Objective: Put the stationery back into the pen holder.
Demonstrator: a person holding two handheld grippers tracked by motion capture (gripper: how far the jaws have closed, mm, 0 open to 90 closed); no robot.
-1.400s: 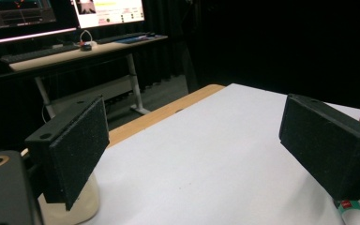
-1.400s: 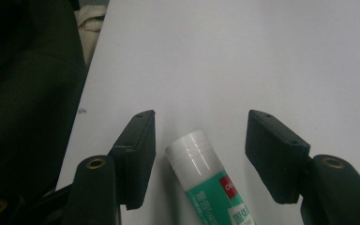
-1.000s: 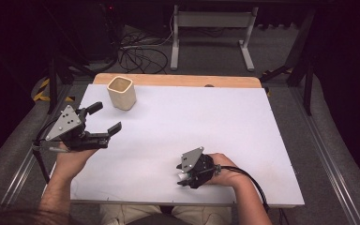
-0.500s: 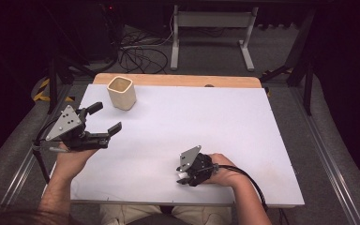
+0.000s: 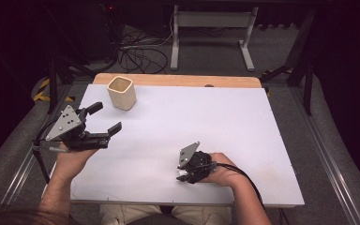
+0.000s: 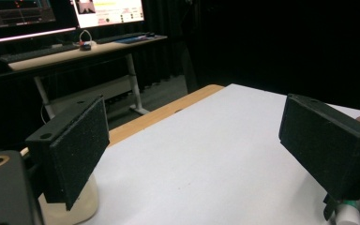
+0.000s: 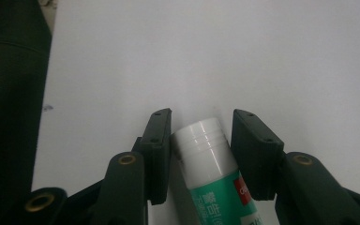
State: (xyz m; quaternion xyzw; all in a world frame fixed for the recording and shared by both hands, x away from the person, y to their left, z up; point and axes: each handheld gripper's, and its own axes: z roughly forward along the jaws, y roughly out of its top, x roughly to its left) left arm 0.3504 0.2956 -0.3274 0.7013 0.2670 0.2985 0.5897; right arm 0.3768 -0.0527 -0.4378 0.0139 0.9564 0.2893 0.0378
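A white glue stick (image 7: pixel 211 164) with a green label lies on the white table (image 5: pixel 215 122) between the jaws of my right gripper (image 7: pixel 202 117). The jaws have just been closing; the left pad touches the cap and the right pad meets the tube's body. In the high view the right gripper (image 5: pixel 185 172) sits low at the table's near middle, pointing left. My left gripper (image 5: pixel 107 117) hovers at the left edge, jaws wide open and empty (image 6: pixel 192 126). A cream square cup (image 5: pixel 121 92) stands at the far left corner.
A wooden strip (image 5: pixel 178 80) runs along the table's far edge. The cup's base (image 6: pixel 82 206) shows just behind the left gripper's left jaw. A desk with monitors (image 6: pixel 75 28) and a metal stand (image 5: pixel 211 28) stand beyond the table.
Both hands stay where they were. The right gripper's jaws have drawn in slightly around the stick; the left gripper looks the same.
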